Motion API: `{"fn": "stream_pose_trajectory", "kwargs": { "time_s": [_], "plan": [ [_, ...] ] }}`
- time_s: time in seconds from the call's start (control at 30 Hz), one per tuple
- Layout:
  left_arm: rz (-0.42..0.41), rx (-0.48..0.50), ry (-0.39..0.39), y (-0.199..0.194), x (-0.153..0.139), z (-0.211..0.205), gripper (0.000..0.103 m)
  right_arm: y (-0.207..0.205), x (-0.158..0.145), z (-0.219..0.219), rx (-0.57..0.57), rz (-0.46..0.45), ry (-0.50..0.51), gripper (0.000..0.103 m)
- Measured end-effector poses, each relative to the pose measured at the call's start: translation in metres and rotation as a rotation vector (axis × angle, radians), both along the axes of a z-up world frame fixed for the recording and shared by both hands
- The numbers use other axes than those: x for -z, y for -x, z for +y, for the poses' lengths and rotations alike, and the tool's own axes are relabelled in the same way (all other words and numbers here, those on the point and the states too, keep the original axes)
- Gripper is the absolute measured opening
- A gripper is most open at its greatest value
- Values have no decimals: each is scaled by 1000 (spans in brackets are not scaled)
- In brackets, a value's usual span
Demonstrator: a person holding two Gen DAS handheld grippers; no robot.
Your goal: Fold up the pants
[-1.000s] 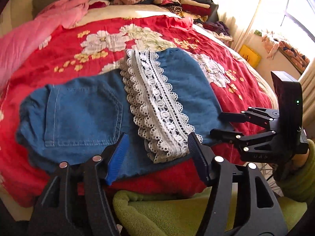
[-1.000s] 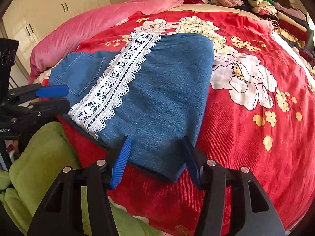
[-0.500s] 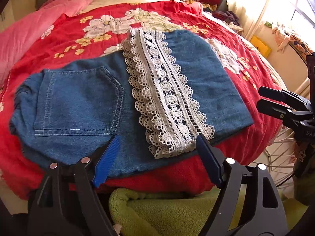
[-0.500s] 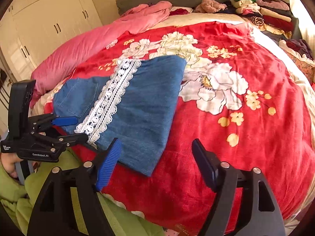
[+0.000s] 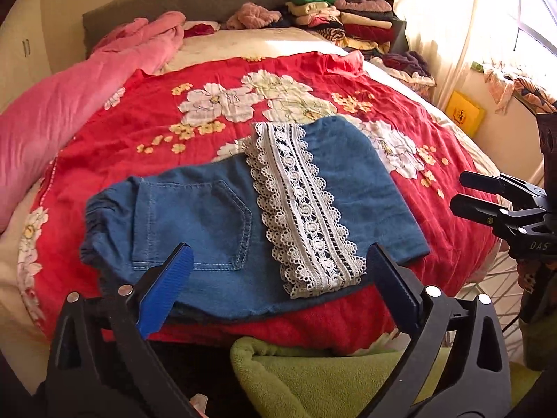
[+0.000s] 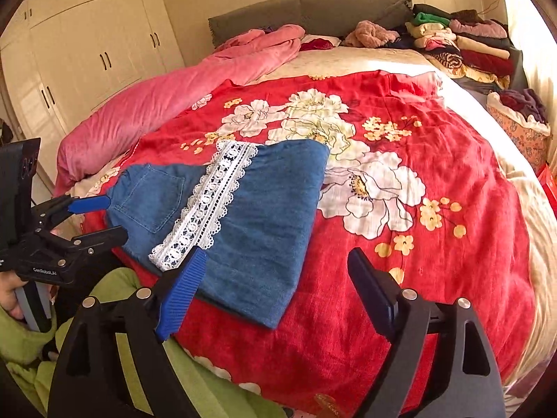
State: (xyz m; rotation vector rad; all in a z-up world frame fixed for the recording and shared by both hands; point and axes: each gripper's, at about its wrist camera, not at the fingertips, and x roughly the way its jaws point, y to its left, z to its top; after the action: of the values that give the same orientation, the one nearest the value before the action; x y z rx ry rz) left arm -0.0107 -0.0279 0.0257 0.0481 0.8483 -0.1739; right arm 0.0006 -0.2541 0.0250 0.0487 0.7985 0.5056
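Folded denim pants (image 5: 222, 216) lying flat near the bed's (image 5: 348, 80) near edge, lace cuff on top. Left gripper (image 5: 278, 278) and right gripper (image 6: 275, 289) just opened wide, empty, hovering. Little left, perhaps one more fold.

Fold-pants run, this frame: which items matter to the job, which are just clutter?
Job:
- denim pants with lace trim, folded on the red floral blanket
- left gripper, right gripper, jaws open, nothing between them

Clutter:
- pink quilt
- stacked clothes
- wardrobe
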Motion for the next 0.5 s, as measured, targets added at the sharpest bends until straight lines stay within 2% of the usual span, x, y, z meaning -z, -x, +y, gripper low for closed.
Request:
{"fn": "stream_pose_trajectory", "kwargs": {
  "time_s": [0.03, 0.1, 0.5],
  "plan": [
    [-4, -2, 1, 1, -2, 1, 93, 0, -3, 2, -1, -5, 1, 83],
    [-15, -8, 4, 3, -5, 3, 93, 2, -7, 4, 2, -15, 2, 99],
    [-62, -49, 21, 15, -18, 24, 93, -5, -40, 29, -15, -67, 16, 98]
  ]
}}
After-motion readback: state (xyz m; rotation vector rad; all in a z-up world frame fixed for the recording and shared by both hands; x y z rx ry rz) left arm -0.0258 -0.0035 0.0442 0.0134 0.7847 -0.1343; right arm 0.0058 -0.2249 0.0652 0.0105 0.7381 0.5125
